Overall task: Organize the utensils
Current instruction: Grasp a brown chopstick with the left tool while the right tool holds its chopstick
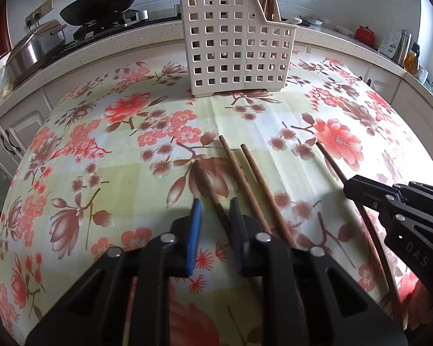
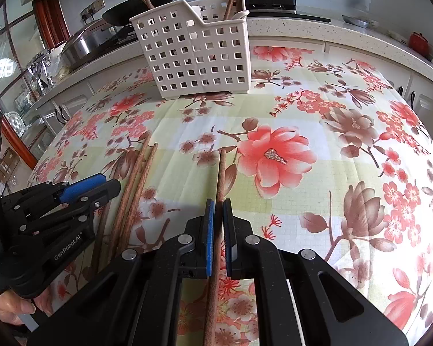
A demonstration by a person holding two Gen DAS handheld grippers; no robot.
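Wooden chopsticks lie on the floral tablecloth. My left gripper [image 1: 215,204] is open, its blue pads on either side of one dark chopstick [image 1: 205,180]; two more chopsticks [image 1: 246,178] lie just to its right. My right gripper [image 2: 218,203] is shut on a single chopstick [image 2: 220,173], low over the cloth; it shows at the right of the left wrist view [image 1: 360,186]. The left gripper shows at the left of the right wrist view [image 2: 101,183]. A cream perforated utensil caddy [image 1: 233,46] stands at the table's far side with several chopsticks in it; it also shows in the right wrist view [image 2: 193,49].
Behind the table runs a kitchen counter [image 1: 158,30] with a wok [image 1: 101,4], a steel pot [image 1: 34,49] and a stove. A red pot [image 1: 365,33] and bottles [image 1: 404,47] stand at the counter's right. Cabinets with handles line its front.
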